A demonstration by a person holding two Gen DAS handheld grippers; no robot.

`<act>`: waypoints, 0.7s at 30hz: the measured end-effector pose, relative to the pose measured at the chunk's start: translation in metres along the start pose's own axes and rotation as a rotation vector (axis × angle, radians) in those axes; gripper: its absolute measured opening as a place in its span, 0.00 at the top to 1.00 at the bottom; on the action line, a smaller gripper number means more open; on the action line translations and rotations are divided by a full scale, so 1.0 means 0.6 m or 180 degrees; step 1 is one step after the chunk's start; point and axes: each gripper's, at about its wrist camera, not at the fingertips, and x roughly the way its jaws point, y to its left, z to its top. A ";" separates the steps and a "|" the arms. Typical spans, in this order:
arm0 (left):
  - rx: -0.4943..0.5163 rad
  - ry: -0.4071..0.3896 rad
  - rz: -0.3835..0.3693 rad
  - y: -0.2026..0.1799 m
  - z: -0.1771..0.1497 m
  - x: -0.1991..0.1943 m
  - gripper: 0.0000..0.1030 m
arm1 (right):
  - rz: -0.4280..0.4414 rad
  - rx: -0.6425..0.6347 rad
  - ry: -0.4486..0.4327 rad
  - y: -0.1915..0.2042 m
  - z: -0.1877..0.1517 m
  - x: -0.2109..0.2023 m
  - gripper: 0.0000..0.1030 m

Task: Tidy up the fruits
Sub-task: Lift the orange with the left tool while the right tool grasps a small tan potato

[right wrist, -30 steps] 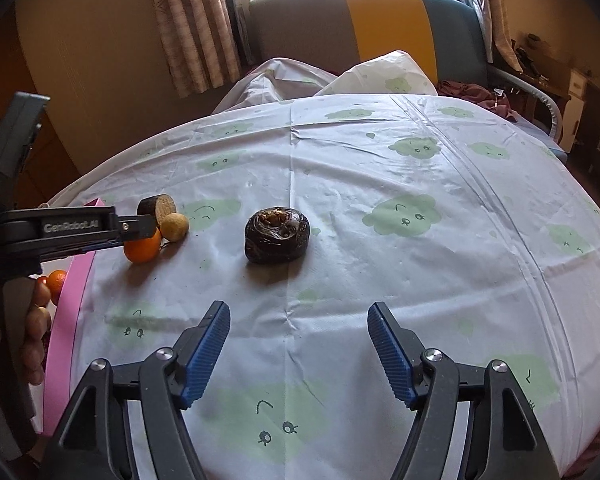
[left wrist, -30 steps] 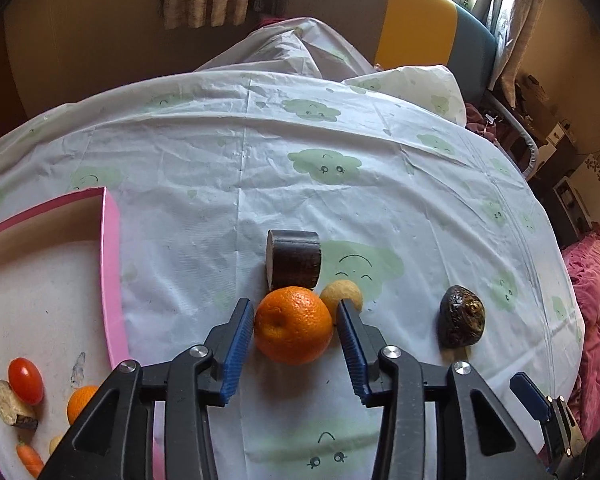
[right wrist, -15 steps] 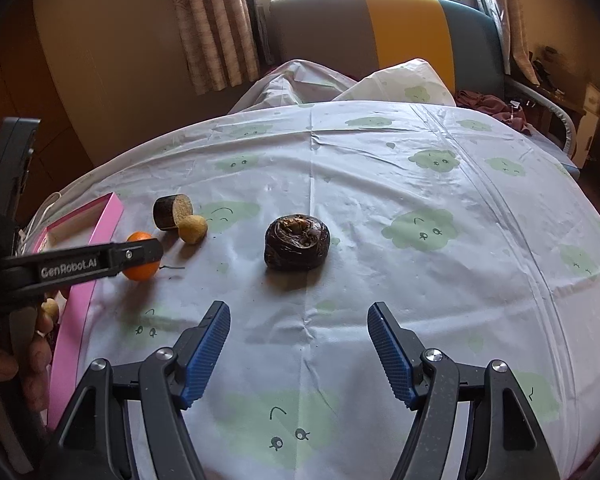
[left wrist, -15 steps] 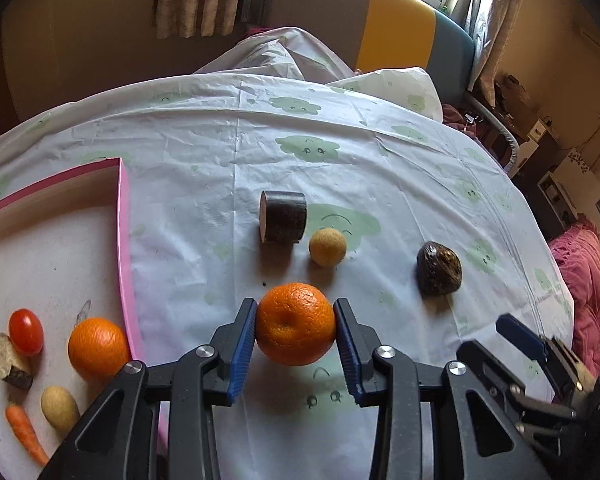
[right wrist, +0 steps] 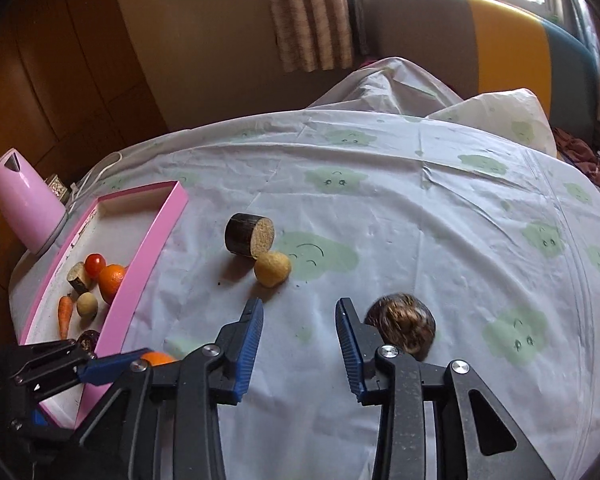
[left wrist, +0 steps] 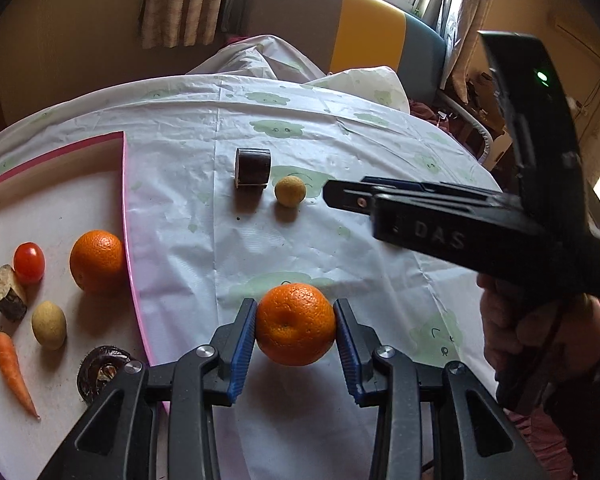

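Note:
My left gripper (left wrist: pixel 295 326) is shut on an orange (left wrist: pixel 296 323) and holds it above the tablecloth, right of the pink tray (left wrist: pixel 126 216). The tray holds another orange (left wrist: pixel 97 261), a tomato (left wrist: pixel 29 262), a carrot (left wrist: pixel 12 372) and more pieces. My right gripper (right wrist: pixel 299 320) is open and empty; it also shows in the left wrist view (left wrist: pixel 440 216). A dark cylinder piece (right wrist: pixel 249 235) and a small yellow fruit (right wrist: pixel 273 269) lie ahead of it. A dark round fruit (right wrist: pixel 402 326) sits just right of its right finger.
A pink kettle (right wrist: pixel 22 200) stands behind the tray at the table's left edge. The white tablecloth (right wrist: pixel 420 208) with green clouds covers the round table. A sofa (left wrist: pixel 340 24) stands beyond the far edge.
My left gripper has pulled back toward the tray with the orange. My right gripper has swung left and forward, narrowed its jaws, and now reaches across the left wrist view.

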 end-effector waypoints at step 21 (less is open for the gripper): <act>-0.0097 0.0008 -0.0077 0.015 -0.009 -0.001 0.62 | 0.0096 -0.0253 0.0399 0.026 -0.015 0.035 0.74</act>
